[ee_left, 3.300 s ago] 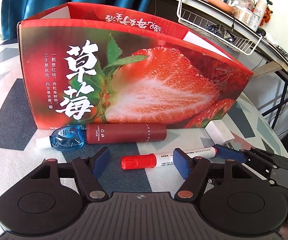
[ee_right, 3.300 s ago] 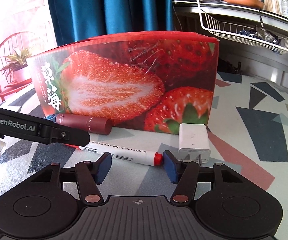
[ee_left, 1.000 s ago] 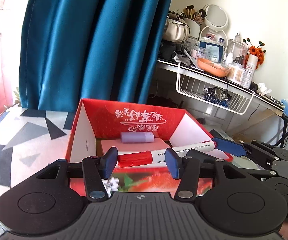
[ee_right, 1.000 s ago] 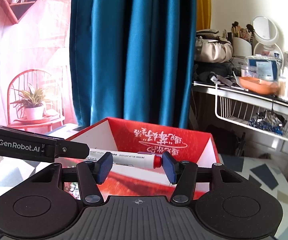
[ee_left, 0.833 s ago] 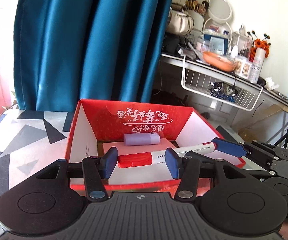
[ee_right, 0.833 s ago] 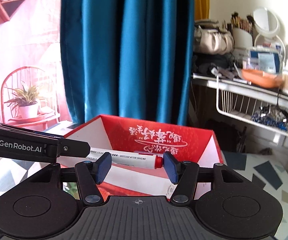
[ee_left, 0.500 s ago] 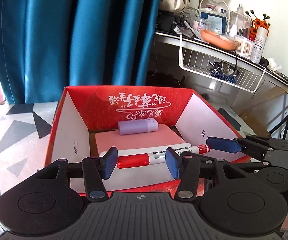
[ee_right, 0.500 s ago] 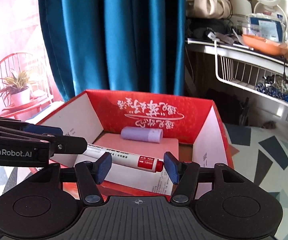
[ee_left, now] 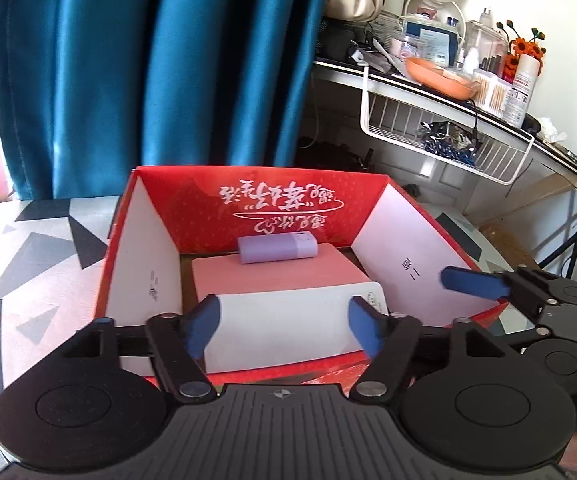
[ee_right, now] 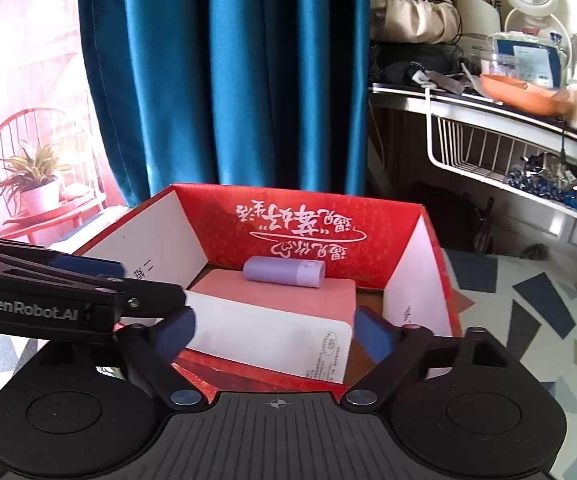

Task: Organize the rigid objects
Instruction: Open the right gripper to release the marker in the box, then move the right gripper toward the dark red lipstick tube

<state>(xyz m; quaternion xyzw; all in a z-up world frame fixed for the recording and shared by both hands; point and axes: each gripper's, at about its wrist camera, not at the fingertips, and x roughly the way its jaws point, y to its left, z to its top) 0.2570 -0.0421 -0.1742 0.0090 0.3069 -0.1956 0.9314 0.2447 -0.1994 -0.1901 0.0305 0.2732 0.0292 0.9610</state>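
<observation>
The open red strawberry box (ee_left: 256,200) (ee_right: 300,216) stands right in front of both grippers. Inside lie a pink-and-white flat carton (ee_left: 272,276) (ee_right: 280,300) and, on it, a small purple cylinder (ee_left: 276,248) (ee_right: 284,272). My left gripper (ee_left: 284,320) hovers over the box's near edge, its jaws opening with nothing between them. My right gripper (ee_right: 276,330) is beside it on the right, jaws also opening and empty. The red-capped marker is not visible in either view. One blue fingertip (ee_left: 472,282) of the right gripper shows in the left wrist view.
A blue curtain (ee_left: 160,80) hangs behind the box. At the right is a cluttered shelf with a white wire basket (ee_left: 448,136) (ee_right: 508,156). The table wears a cloth with grey and black shapes (ee_left: 36,248). A potted plant (ee_right: 36,184) sits on a red chair at the far left.
Both grippers held the red-capped marker over the box; their jaws have now spread wide and the marker has dropped out of sight. Both moved slightly forward and down.
</observation>
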